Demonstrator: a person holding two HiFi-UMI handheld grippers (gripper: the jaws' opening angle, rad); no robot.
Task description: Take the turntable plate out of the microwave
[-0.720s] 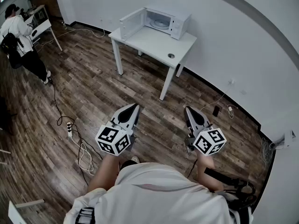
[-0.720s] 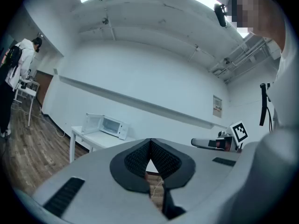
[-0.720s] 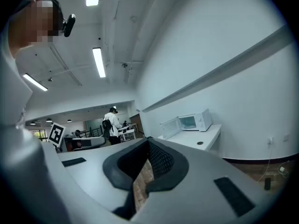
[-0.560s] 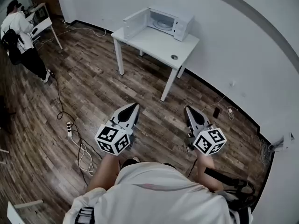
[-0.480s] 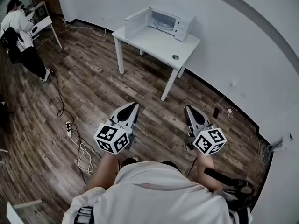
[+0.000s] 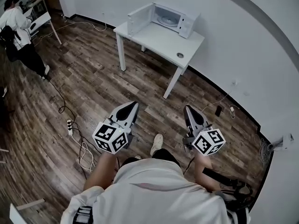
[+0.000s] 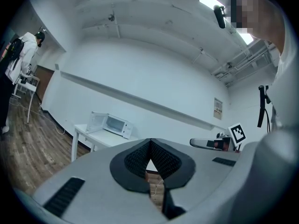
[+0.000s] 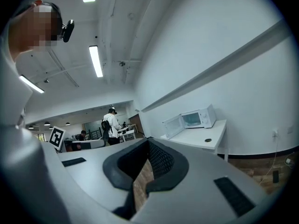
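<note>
Both grippers are held level at waist height, over wood floor, with nothing in either. The left gripper [image 6: 135,104] has its jaws fully together, and its own view shows the pads meeting at the tip with only floor behind them. The right gripper [image 6: 188,108] is the same: jaws pressed closed and empty. The microwave [image 6: 174,17] sits at the far end of a white table [image 6: 161,40] against the wall, well apart from both grippers and straight ahead across open floor. Its door [image 6: 138,18] is swung wide to the left, and the cavity faces this way. The turntable plate [image 6: 166,20] shows only as a pale disc lying flat on the cavity floor; it is too small here to make out its rim. Being round, it has no long axis to line up with, so the opening sets the approach. The target falls roughly on the midline between the two tips, and neither hand is clearly nearer. Judgement: the task is not yet started, and a walk-up comes first. With the door standing on the left, the right gripper likely has the freer line in. Both jaws must open before any grasp. A small round item [image 6: 180,55] lies on the near table corner, clear of that path.
</note>
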